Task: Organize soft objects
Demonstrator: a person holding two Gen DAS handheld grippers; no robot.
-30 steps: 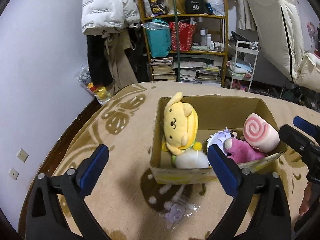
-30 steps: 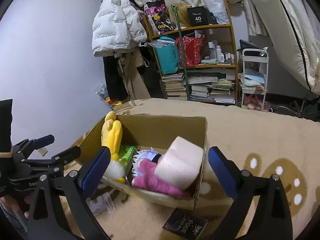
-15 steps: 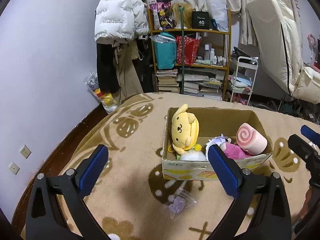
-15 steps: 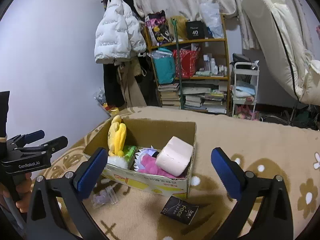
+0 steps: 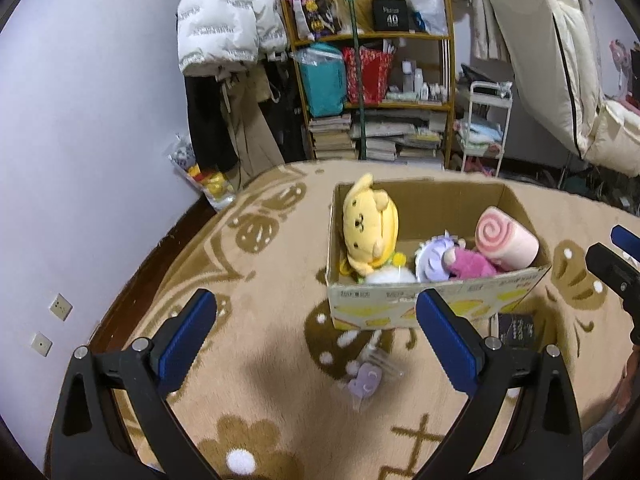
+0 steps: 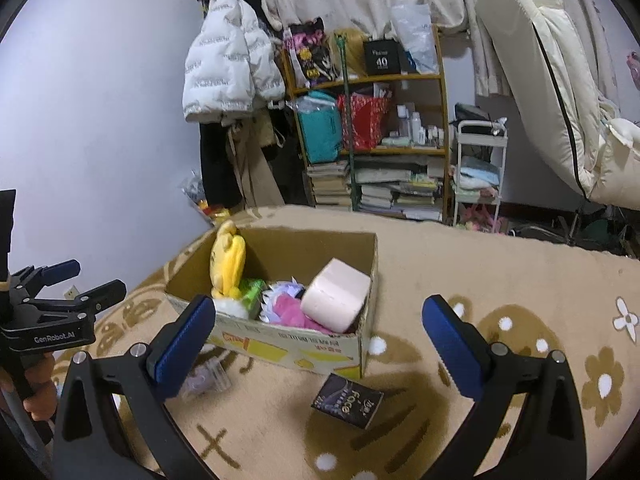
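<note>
The left hand-held gripper (image 5: pixel 316 318) hovers empty, fingers spread wide; the right hand-held gripper (image 6: pixel 318 326) likewise. Just ahead of the left one, near the cardboard box (image 5: pixel 436 304), a small purple plush in clear wrap (image 5: pixel 366 380) lies on the rug (image 5: pixel 248 264), left of the black packet (image 6: pixel 347 400). The left looks nearer. The yellow plush (image 5: pixel 370 232) and pink roll (image 5: pixel 506 240) sit boxed.

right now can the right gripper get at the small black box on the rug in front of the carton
Probably yes. The right gripper is open and empty, and the black box lies flat on the rug, apart from the cardboard carton, with nothing lying between it and the fingers.
</note>
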